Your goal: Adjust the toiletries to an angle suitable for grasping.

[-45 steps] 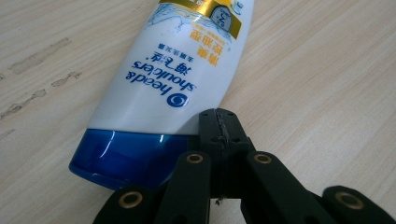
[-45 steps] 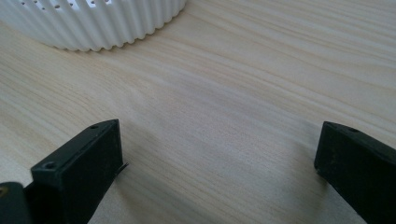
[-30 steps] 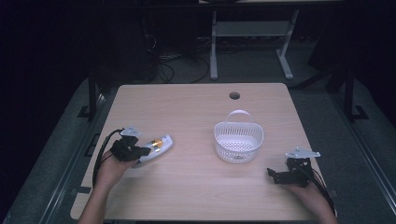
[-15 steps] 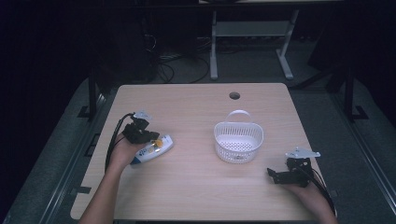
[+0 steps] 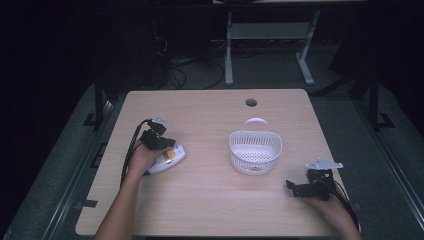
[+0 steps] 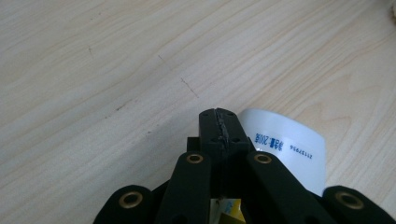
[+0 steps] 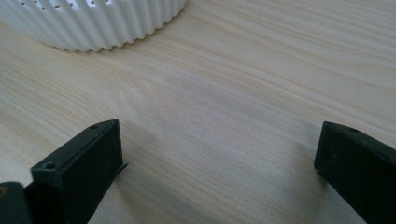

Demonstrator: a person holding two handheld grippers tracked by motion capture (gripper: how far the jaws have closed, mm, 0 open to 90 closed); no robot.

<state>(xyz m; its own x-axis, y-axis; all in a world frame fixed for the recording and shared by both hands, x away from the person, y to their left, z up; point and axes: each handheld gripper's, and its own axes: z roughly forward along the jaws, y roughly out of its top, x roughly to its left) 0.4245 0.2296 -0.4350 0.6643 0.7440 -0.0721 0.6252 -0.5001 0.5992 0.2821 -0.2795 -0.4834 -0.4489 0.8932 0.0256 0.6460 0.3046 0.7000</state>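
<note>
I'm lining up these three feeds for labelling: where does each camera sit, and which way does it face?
High view: fixed above the person's side, looking forward and down on the wooden table; both forearms, left gripper, right gripper.
Left gripper view: rides that gripper, looking along its shut jaws at the white tube beneath them.
Right gripper view: low over the tabletop, open jaws facing the white basket.
Shared: basket and tube also appear in the high view.

Left gripper [image 6: 219, 133] hides most of white packet [image 6: 292, 149]; label print too small to read; basket [image 7: 93, 21] cropped at top edge.
</note>
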